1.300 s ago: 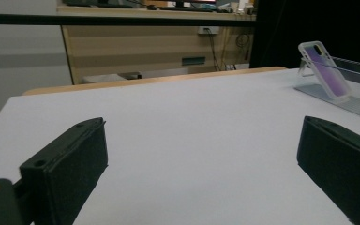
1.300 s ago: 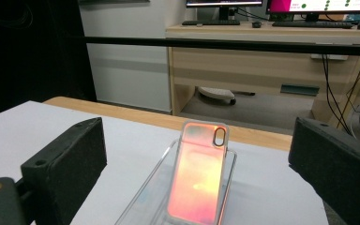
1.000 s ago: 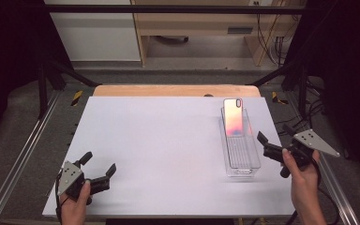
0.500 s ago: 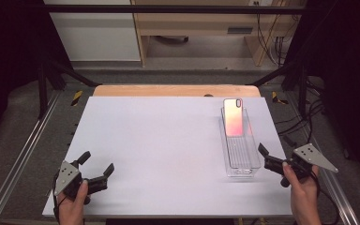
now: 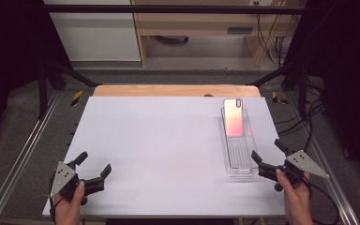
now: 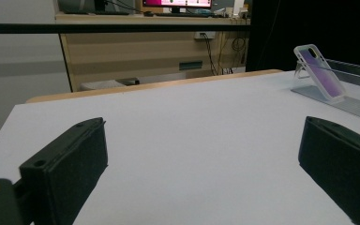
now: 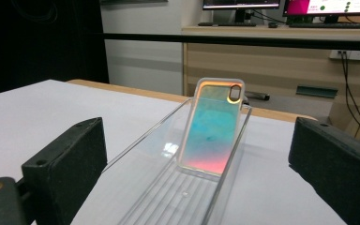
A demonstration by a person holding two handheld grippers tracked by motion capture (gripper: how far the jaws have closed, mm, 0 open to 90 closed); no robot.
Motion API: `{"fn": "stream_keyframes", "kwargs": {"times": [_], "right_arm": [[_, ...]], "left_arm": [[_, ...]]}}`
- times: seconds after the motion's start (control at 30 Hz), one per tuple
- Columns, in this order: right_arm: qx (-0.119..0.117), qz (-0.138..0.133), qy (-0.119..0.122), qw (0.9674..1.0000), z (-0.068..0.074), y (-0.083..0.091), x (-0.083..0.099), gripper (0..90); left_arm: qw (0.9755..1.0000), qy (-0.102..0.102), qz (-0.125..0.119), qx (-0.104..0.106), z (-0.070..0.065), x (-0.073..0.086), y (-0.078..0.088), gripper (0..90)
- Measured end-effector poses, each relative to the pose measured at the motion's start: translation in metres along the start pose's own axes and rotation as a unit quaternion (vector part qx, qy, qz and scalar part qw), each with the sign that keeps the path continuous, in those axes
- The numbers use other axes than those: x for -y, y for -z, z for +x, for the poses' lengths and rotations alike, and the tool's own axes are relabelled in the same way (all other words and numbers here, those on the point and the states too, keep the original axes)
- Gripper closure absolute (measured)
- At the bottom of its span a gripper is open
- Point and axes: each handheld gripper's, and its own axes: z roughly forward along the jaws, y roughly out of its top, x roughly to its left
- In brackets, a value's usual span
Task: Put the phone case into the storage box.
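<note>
A phone case point(image 5: 233, 117) leans tilted at the far end of a clear tray point(image 5: 238, 161) on the right side of the white table point(image 5: 168, 140) (its back shimmers pink to teal). The right gripper point(image 5: 269, 157) sits just beside the tray's near end, jaws spread wide, nothing between them. The left gripper point(image 5: 93, 164) rests at the near left corner, well apart from the tray, jaws also wide and empty

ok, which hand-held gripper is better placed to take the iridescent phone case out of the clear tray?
Right hand-held gripper: open, at the clear plastic tray's near end, facing the iridescent phone case. Left sits across the table.
</note>
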Motion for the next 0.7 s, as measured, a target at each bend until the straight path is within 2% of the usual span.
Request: {"fn": "stream_keyframes", "kwargs": {"times": [0.17,0.53,0.7], "right_arm": [[-0.012,-0.002,-0.005,0.9999,0.005,-0.007,0.007,5.1],[-0.045,-0.008,0.024,0.9987,0.016,-0.014,0.013,5.1],[-0.047,-0.01,0.019,0.9986,0.017,-0.013,0.016,5.0]], "left_arm": [[1.0,-0.006,-0.004,0.005,-0.002,-0.001,0.002,1.3],[0.9993,-0.026,-0.008,0.026,-0.005,0.001,0.005,1.3],[0.9988,-0.033,-0.014,0.034,-0.006,-0.002,0.005,1.3]]}}
